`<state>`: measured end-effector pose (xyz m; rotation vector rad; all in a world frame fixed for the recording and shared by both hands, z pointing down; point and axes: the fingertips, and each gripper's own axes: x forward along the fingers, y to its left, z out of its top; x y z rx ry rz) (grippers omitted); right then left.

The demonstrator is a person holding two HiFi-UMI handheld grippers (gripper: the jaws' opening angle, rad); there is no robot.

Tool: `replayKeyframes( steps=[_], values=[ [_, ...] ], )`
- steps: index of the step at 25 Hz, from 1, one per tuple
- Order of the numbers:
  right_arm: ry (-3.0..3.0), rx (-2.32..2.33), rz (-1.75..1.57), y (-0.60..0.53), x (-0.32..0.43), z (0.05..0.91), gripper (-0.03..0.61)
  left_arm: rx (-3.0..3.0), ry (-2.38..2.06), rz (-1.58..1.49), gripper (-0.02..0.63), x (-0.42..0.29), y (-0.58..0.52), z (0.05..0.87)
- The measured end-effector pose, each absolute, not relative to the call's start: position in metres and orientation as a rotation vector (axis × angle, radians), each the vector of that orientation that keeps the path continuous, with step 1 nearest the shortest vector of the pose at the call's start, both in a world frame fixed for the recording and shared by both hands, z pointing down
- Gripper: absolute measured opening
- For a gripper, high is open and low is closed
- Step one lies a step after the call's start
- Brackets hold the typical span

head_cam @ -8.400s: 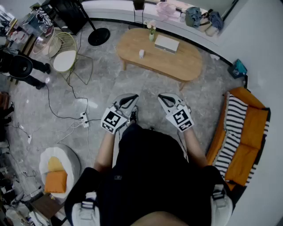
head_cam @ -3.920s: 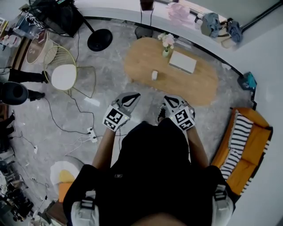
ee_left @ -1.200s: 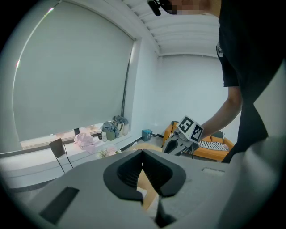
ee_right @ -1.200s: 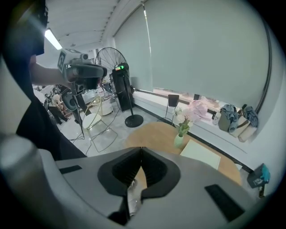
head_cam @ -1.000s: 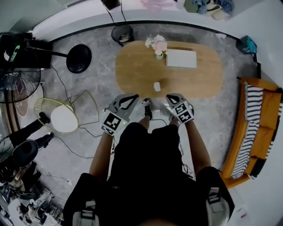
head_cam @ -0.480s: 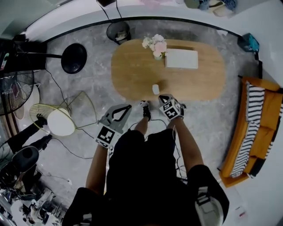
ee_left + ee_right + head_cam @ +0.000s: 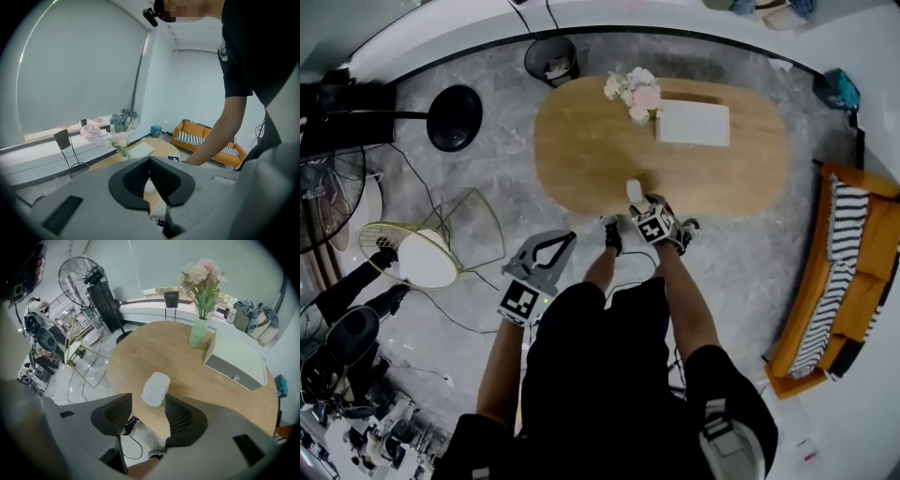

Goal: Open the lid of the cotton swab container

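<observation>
— Two grippers to check. Anything hidden or hard to make out?

— Plenty. From the head view, no sight of the fingers of the right gripper (image 7: 148, 404): covered by its own marker cube. No lid seam to find on the cotton swab container (image 7: 155, 388) either; reads as one smooth pale lump. Lower end lost behind the finger bodies in the right gripper view.

— And the container's place, counted from the fingers?

— Just past the right fingertips, framed in the gap between them, touching neither pad. Stands on the table (image 7: 154, 345), near its close edge.

— State of the fingers?

— Right: spread wide, just been opening, pinching nothing. Left gripper (image 7: 150, 161): pressed together tip to tip, nothing between, well apart from the container and off the table's side.

— Containers and contents?

— Farther out beyond the right fingertips: a pale green vase (image 7: 198, 332) holding pink and cream flowers. Just beside it, a closed white box (image 7: 236, 359) with a grey front and a small knob; contents unseen. Swab container: no gap or raised lid showing, contents not visible.

— Materials, shapes?

— Oval wooden top, light and smooth. Container rounded, frosted white. Finger pads dark and ribbed; gripper bodies matte grey.
</observation>
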<state>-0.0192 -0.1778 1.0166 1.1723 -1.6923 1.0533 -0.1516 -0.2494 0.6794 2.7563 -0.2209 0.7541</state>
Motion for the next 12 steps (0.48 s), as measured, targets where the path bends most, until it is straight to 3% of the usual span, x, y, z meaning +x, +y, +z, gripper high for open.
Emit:
replayKeyframes(
  steps=[5, 12],
  values=[
    [-1.647, 1.264, 1.08, -0.195, -0.018, 1.024, 0.269, 2.725, -0.205, 0.773, 0.0, -0.158, -0.242, 0.693],
    [-1.608, 1.343, 1.133, -0.207, -0.02, 1.044, 0.275, 2.67, -0.217, 0.791, 0.0, -0.172, -0.236, 0.708]
  ],
)
